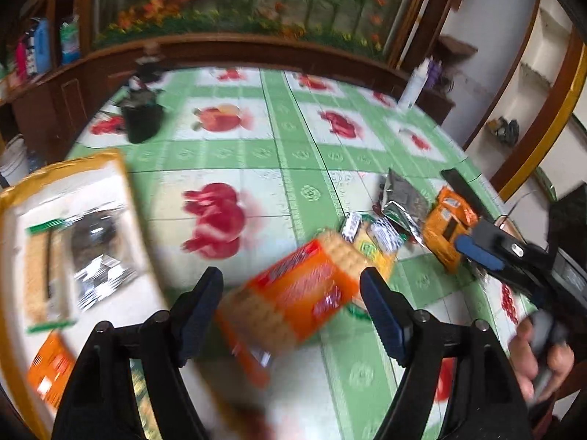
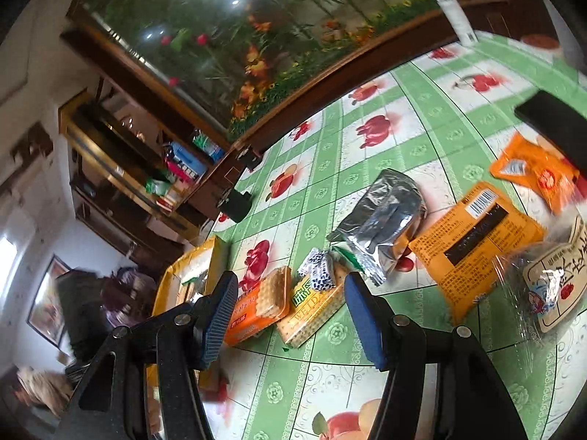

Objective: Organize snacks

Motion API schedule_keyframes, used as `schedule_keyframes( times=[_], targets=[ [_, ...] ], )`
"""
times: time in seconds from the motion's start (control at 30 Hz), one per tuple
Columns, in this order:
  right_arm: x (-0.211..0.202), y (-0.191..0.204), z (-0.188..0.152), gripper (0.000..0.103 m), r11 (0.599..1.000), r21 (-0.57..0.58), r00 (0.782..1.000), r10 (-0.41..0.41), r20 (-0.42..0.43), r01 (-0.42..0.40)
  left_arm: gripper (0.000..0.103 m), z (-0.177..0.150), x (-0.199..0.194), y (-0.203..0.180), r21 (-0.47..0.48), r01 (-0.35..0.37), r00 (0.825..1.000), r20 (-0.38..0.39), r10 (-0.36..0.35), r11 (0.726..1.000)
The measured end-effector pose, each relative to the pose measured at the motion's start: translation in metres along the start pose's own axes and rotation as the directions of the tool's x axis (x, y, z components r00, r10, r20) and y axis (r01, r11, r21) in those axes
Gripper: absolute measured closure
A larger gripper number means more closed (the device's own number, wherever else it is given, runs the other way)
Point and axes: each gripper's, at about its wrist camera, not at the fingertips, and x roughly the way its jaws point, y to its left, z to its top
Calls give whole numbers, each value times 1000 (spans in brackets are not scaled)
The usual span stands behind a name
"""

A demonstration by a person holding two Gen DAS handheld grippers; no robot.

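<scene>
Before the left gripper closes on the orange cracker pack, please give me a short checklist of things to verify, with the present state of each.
1. Left gripper open wide enough for the pack: ok, jaws spread.
2. Orange cracker pack lies between the left jaws: ok, though blurred.
3. Pack is free of its neighbour: not ok, the yellow cracker pack lies right against it.
4. Right gripper out of the way: cannot tell; it is open and points at the same packs.
5. Tray has free room: ok, bare white space shows beside the packs inside.
6. Picture sharp enough to judge contact: not ok, motion blur.
</scene>
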Motion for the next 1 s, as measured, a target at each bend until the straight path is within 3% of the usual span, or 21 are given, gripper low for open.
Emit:
schedule_keyframes(
  times=[0.1,0.2,0.27,0.4,0.6,0.7,0.93,1.0],
  targets=[
    [-1,-1,2,38,1000,1,1000,-4,-1,4,27,6,29,1,-16,-14,997,-76,13,1000],
    [-6,-4,2,38,1000,2,1000,-6,9,6,27,-8,32,-1,-56,91,988,-116,-97,994],
    [-6,-4,3,38,1000,3,1000,-2,16,2,27,-26,26,-17,-31,162,977,-139,-164,986],
    [-5,-4,3,38,1000,6,1000,-5,16,5,24,-52,17,-44,43,152,981,-131,-146,987],
    [-6,-3,3,38,999,-8,999,-39,32,39,24,-52,22,-56,35,-5,998,-66,7,999],
    [-6,-3,3,38,998,-20,998,-54,38,55,39,-51,22,-52,19,-3,999,-32,4,1000],
    [1,2,-1,38,993,-72,996,-90,11,91,45,-58,4,-38,-13,48,994,96,-46,999],
    [8,9,-5,46,982,-133,991,-133,4,133,50,-59,-5,-36,-3,41,988,150,-40,999]
  ],
)
